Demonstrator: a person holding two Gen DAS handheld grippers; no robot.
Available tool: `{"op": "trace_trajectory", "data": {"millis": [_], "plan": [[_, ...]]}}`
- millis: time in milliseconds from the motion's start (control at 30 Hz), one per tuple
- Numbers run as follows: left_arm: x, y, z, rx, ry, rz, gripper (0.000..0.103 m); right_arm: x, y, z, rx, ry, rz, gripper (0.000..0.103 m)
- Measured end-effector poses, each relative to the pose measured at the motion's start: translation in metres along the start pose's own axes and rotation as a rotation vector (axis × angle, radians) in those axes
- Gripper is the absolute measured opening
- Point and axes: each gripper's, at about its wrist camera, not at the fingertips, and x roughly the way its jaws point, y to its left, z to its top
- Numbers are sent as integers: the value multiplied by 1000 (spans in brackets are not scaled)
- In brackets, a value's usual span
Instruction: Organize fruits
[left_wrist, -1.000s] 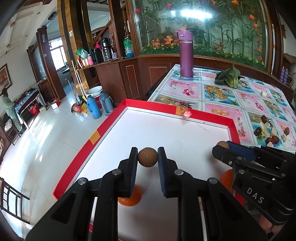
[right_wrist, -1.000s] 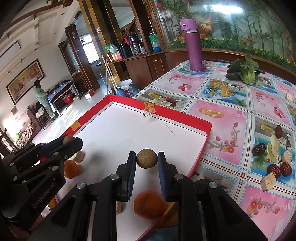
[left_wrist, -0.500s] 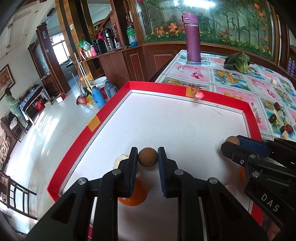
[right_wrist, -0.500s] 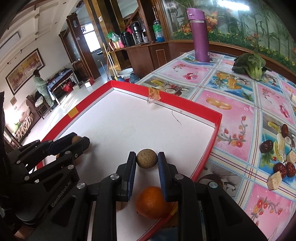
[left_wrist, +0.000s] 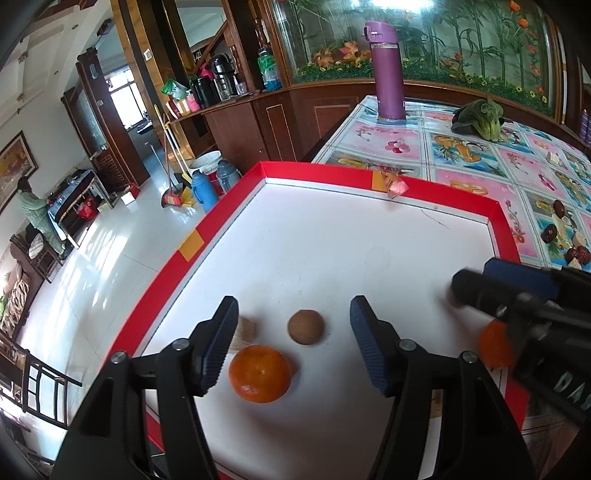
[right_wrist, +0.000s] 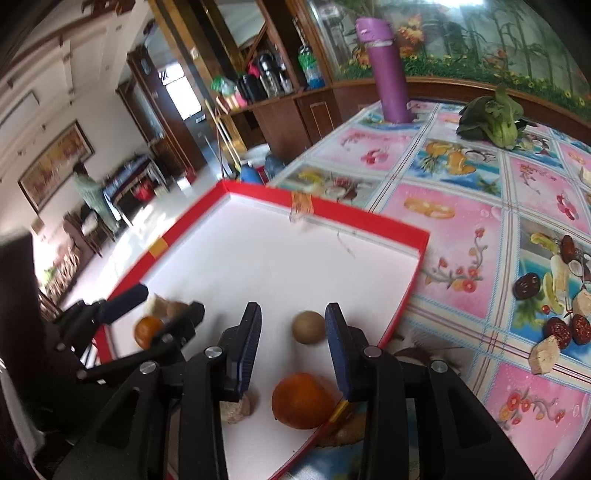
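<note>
Both grippers were spread wide over the red-rimmed tray (left_wrist: 192, 245). A brown round fruit (left_wrist: 306, 327) lay free between the left gripper (left_wrist: 291, 345) fingers, an orange (left_wrist: 259, 373) just nearer. Another brown fruit (right_wrist: 308, 327) lay between the right gripper (right_wrist: 293, 343) fingers.

Two wrist fisheyes, close above red-rimmed tray (left_wrist: 173, 258), facing the purple flask (right_wrist: 388, 66), sharing both

You are finding the far half of the red-rimmed tray (left_wrist: 436, 195) lying bare up to its far corners. Along its near edge, an orange (left_wrist: 259, 373), a brown ball (left_wrist: 306, 327) and a pale chunk (right_wrist: 236, 408) are crowding your path.
</note>
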Motion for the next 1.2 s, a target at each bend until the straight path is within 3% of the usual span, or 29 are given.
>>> {"op": "trace_trajectory", "data": {"millis": [200,333,467,600,733,967,1067,1200], "plan": [[-20,-13,9,22,-30,-4,67,-26,-26,7,64,-62,7,36],[-34,-33,16,57,-54,-48,68,-52,-56,4,55,-95,-45,36],[-50,-67,20,119,-83,-122,87,-82,-101,-8,38,-106,-124,36],[-62,-110,23,212,-104,-201,87,-108,-148,-21,59,-103,-219,37],[-60,-148,25,278,-75,-300,87,-125,-180,-30,76,-80,-306,37],[-35,-195,21,349,15,-407,87,-115,-200,-34,100,1,-393,37],[-29,-203,20,366,12,-428,87,-112,-204,-34,116,8,-411,37],[-20,-210,22,372,40,-468,73,-105,-204,-30,122,15,-402,37]]}}
